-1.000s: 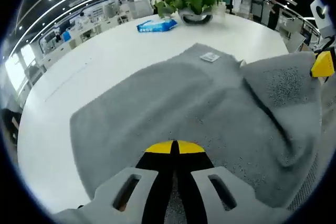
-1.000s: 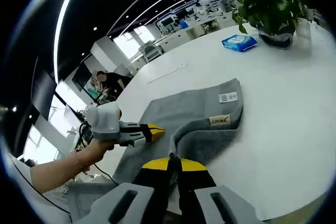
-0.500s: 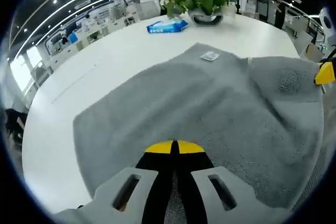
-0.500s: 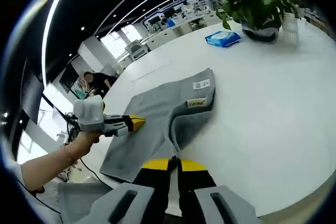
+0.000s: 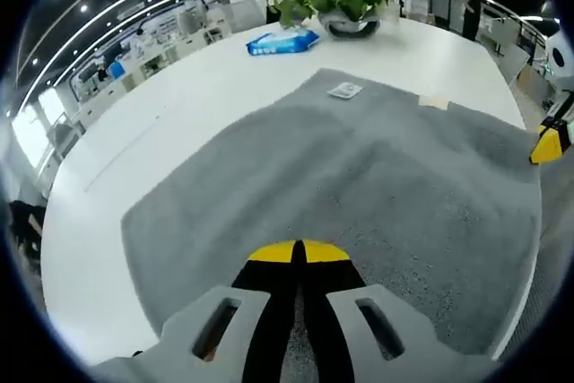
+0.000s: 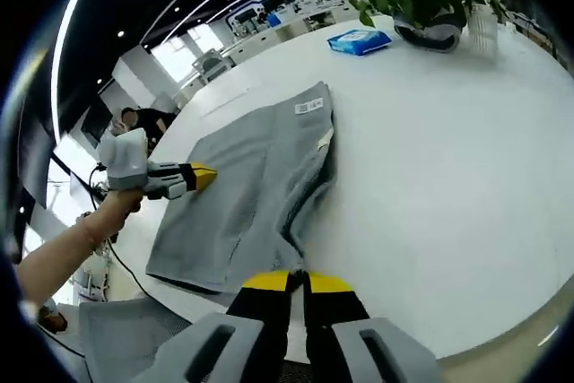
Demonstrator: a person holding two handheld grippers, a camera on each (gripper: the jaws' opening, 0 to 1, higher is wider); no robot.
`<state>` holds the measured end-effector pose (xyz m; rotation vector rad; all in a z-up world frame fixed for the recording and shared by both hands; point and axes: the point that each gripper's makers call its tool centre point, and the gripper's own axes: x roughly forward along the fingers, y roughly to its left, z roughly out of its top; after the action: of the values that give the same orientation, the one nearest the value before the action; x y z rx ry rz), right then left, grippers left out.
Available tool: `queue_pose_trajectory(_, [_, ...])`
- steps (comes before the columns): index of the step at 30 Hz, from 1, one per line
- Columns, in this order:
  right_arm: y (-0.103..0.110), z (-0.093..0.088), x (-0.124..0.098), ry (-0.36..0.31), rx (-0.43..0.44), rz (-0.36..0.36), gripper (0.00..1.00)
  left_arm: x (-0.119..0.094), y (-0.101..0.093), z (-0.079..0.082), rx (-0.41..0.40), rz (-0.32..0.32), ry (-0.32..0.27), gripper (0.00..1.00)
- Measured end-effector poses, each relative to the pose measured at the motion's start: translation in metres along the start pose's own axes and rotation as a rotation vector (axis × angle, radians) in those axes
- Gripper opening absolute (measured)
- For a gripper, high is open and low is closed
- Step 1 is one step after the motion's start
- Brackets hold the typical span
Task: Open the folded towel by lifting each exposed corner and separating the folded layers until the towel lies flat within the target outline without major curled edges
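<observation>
A grey towel [image 5: 341, 177] lies spread on the white round table [image 5: 134, 123], with a white label [image 5: 344, 90] and a tan tag [image 5: 434, 103] near its far edge. My left gripper [image 5: 299, 252] is shut on the towel's near edge. At the far right of this view is the yellow tip of my right gripper [image 5: 545, 148], at the towel's right side. In the right gripper view the towel [image 6: 251, 186] still has one raised fold running up to my right gripper [image 6: 298, 277], which is shut on it. A hand holds the left gripper [image 6: 204, 174] at the towel's left edge.
A potted plant [image 5: 345, 6] and a blue wipes pack [image 5: 281, 40] stand at the table's far side, with a person behind them. The plant [image 6: 430, 2] also has a clear glass [image 6: 482, 29] beside it. Bare table [image 6: 448, 177] stretches to the towel's right. More grey cloth [image 6: 126, 338] hangs below the table edge.
The right gripper has drawn the folded layer outward to the right. The raised flap seen earlier in the left gripper view now lies nearly flat. The left gripper has kept its hold.
</observation>
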<state>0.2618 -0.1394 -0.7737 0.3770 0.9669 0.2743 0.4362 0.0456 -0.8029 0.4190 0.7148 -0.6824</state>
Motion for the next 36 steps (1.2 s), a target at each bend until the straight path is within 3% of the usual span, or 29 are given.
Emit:
queue_pose_trajectory(5, [-0.011, -0.013, 0.008, 0.073, 0.023, -0.024, 0.01, 0.001, 0.001, 0.002, 0.046, -0.009, 0.001, 0.0])
queue_pose_trajectory(15, [-0.021, -0.026, 0.015, 0.14, 0.004, -0.058, 0.01, 0.003, 0.006, 0.004, 0.113, -0.012, -0.004, 0.0])
queue_pose_trajectory(24, [-0.021, -0.029, 0.016, 0.153, -0.016, -0.03, 0.03, 0.003, 0.006, 0.004, 0.081, -0.031, -0.014, 0.0])
queue_pose_trajectory(27, [-0.018, -0.028, 0.012, 0.16, -0.01, -0.002, 0.12, 0.001, 0.004, 0.003, 0.044, -0.043, -0.005, 0.01])
queue_pose_trajectory(30, [-0.005, -0.01, 0.004, 0.069, 0.033, 0.061, 0.25, -0.008, 0.003, 0.002, 0.012, -0.034, -0.003, 0.09])
queue_pose_trajectory(34, [-0.004, 0.01, -0.007, -0.005, 0.012, 0.06, 0.25, -0.024, -0.015, 0.008, 0.006, -0.073, -0.051, 0.18])
queue_pose_trajectory(36, [-0.009, 0.024, -0.006, -0.05, -0.029, 0.036, 0.24, -0.034, -0.04, 0.011, 0.019, -0.122, -0.086, 0.18])
